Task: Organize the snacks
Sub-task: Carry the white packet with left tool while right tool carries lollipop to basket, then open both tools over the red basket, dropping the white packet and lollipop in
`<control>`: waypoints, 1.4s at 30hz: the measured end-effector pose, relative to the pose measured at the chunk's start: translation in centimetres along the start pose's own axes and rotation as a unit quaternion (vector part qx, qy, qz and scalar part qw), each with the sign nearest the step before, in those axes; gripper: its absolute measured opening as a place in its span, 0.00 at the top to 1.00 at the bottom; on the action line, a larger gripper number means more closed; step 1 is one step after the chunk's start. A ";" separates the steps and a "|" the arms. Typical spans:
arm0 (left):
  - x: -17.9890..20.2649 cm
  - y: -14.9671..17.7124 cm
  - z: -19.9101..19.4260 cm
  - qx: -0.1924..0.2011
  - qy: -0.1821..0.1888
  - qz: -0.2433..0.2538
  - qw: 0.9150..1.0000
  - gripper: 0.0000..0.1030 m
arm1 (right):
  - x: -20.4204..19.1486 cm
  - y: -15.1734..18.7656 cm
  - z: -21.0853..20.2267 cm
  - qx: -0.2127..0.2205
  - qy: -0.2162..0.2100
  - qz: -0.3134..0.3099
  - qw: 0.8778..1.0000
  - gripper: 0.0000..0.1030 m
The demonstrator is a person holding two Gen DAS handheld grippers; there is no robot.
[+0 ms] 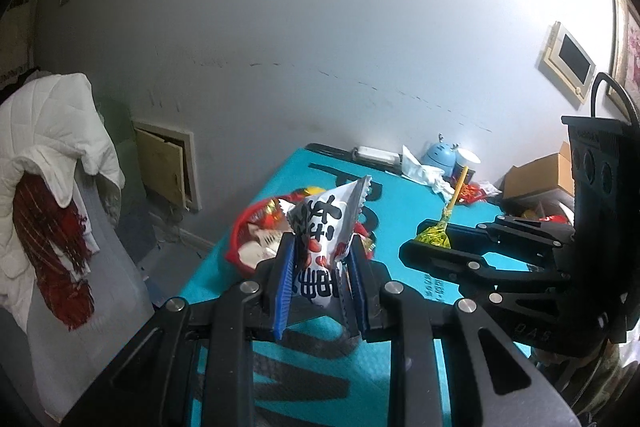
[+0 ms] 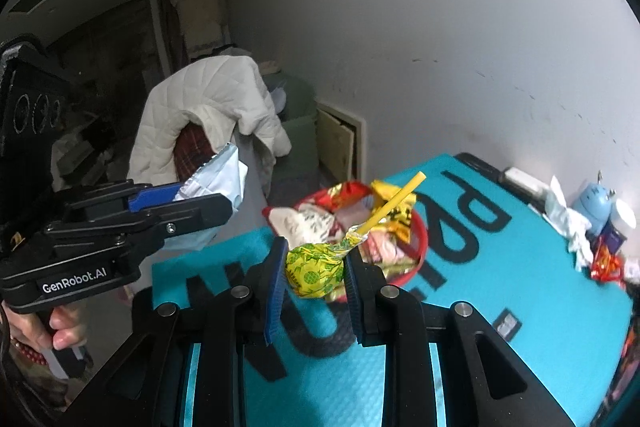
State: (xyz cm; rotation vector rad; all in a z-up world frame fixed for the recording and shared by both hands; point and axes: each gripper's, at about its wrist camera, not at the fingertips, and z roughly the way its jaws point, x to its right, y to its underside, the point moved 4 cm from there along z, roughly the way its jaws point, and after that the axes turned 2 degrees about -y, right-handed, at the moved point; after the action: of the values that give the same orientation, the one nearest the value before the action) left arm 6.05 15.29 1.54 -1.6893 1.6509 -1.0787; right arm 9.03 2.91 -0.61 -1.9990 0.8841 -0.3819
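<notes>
Clamped between the blue pads of the left gripper (image 1: pixel 320 267) is one white snack packet (image 1: pixel 324 239) printed with black characters and red shapes, held upright above the near part of the teal mat (image 1: pixel 400 211). Its crimped top edge points up and to the right. The right gripper (image 2: pixel 314 271) pinches one lollipop (image 2: pixel 320 267) in a yellow and green wrapper, its yellow stick slanting up to the right; in the left wrist view the same lollipop (image 1: pixel 434 237) shows at the tip of the right gripper (image 1: pixel 424 247). In the right wrist view the left gripper (image 2: pixel 188 203) is seen from the side, the packet (image 2: pixel 218 183) standing out of its closed fingers, and a hand (image 2: pixel 60 327) grips its handle.

Just beyond both held snacks sits one red basket (image 2: pixel 418 239) on the mat, filled with several wrapped snacks in red, yellow and white; their number cannot be told. Along the far edge of the mat lie one crumpled white tissue (image 1: pixel 424 173), one pale blue round gadget (image 1: pixel 438 157) and some red wrappers (image 1: pixel 472 193). One white quilted jacket (image 1: pixel 52 119) hangs over a chair (image 1: pixel 100 267) to the left.
</notes>
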 end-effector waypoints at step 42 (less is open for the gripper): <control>-1.5 -2.4 12.4 -0.059 -0.041 0.068 0.995 0.42 | 7.1 -0.7 10.7 -0.051 0.015 0.019 0.998 0.74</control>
State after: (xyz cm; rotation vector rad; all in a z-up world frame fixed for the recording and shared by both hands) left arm 17.80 15.17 -3.38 -1.6437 1.7780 -0.8509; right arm 20.37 4.59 -6.44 -2.0711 0.9768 -0.3522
